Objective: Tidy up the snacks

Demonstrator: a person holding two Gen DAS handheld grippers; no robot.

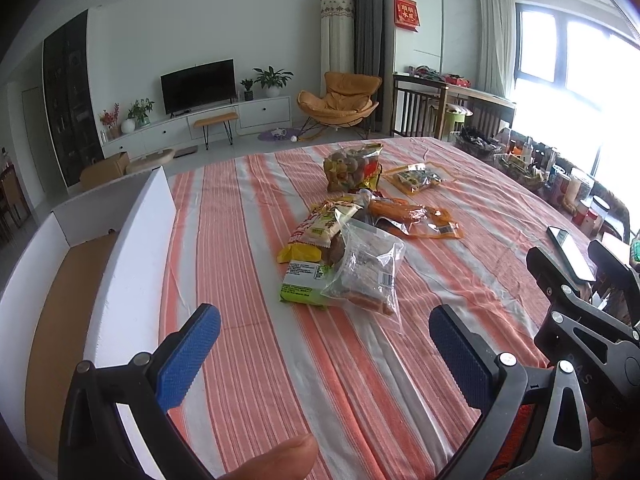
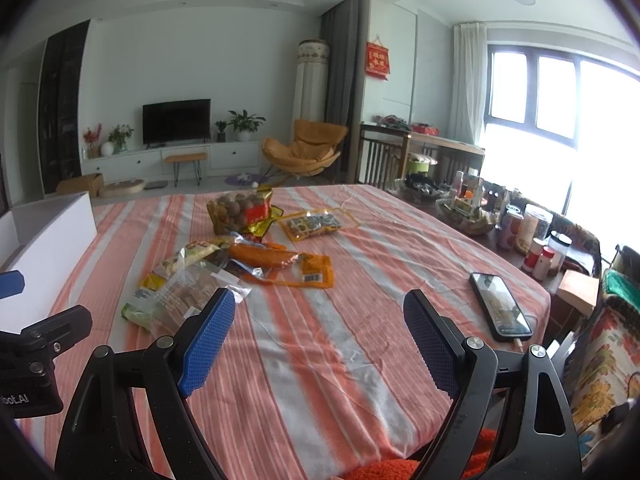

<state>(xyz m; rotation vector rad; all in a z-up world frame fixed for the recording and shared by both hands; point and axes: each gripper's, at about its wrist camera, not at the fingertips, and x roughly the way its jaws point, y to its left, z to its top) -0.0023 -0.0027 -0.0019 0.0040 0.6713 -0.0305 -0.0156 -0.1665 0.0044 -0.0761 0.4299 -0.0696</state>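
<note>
**user_a:** Left wrist view, quick read: the snacks are all bunched in one heap on the striped tabletop [image 1: 248, 360], and the nearest piece is the clear bag [image 1: 366, 276] lying partly over the green pack [image 1: 302, 286]. The left hand-held gripper [image 1: 324, 354] has its blue pads spread wide with nothing between them. The clear bag sits just beyond the gap, a touch toward the right pad. Its long axis runs roughly away from the camera, leaning right at the near end, so the jaws would straddle its narrow width.

**user_b:** And the white box [image 1: 132, 264]? I'm guessing that's where things go.

**user_a:** Probably, can't say for sure. It's to the left of the clear bag, on the left gripper's side, open on top with a brown floor showing.

**user_b:** What about the other hand?

**user_a:** In the right wrist view the right hand-held gripper [image 2: 318, 338] is also spread wide and empty. From there the clear bag [image 2: 188, 292] lies off beyond its left pad, not in the gap. The phone [image 2: 502, 306] is on the opposite side of the bag, past the right pad.

**user_b:** So left goes first?

**user_a:** That's my call. The left one is lined up with the clear bag and has the box on its side. The right looks better placed for the orange pack [image 2: 280, 266] further back from the clear bag.
</note>
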